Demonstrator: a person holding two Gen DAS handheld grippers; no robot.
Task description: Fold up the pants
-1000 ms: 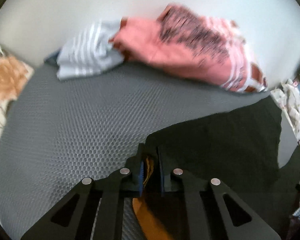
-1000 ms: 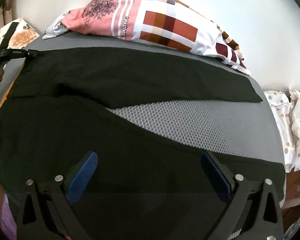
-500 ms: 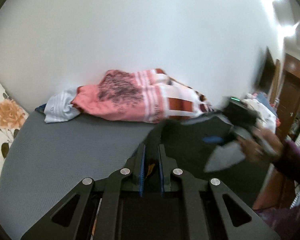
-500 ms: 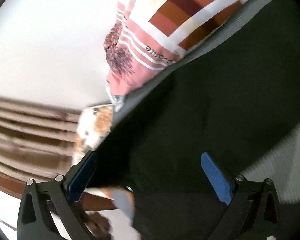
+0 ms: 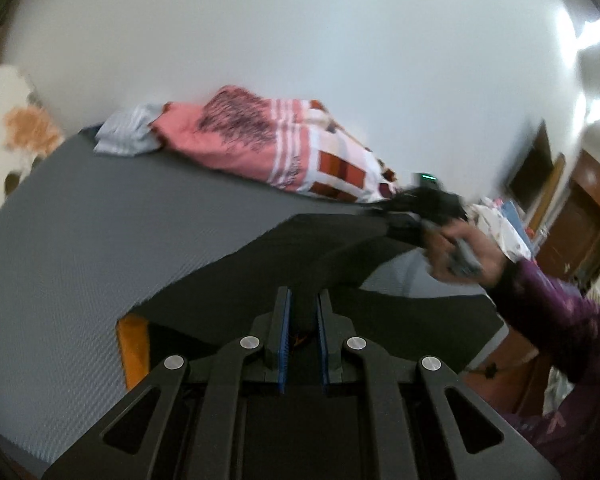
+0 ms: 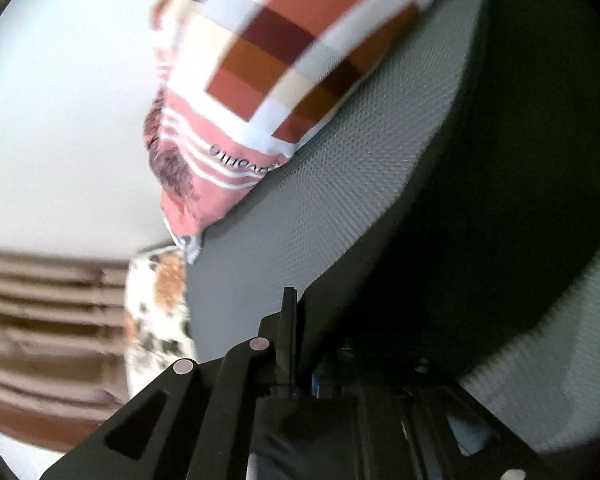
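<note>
Black pants (image 5: 324,248) lie partly lifted over the grey mattress (image 5: 80,232). My left gripper (image 5: 302,320) is shut on the pants' near edge, with black cloth between its blue pads. In the left wrist view my right gripper (image 5: 428,208), held by a hand in a purple sleeve, grips the far end of the same pants. In the right wrist view, tilted sideways, my right gripper (image 6: 304,336) is shut on the black pants (image 6: 480,208), which drape over its right finger.
A pink and checked blanket (image 5: 292,152) and a striped cloth (image 5: 128,136) are piled at the back of the mattress by the white wall. A floral pillow (image 5: 12,136) lies at the left. Clothes and wooden furniture (image 5: 580,224) stand at the right.
The right gripper was open over the pants; it has rolled sideways and closed on the cloth. The left gripper has lifted its held edge and swung right.
</note>
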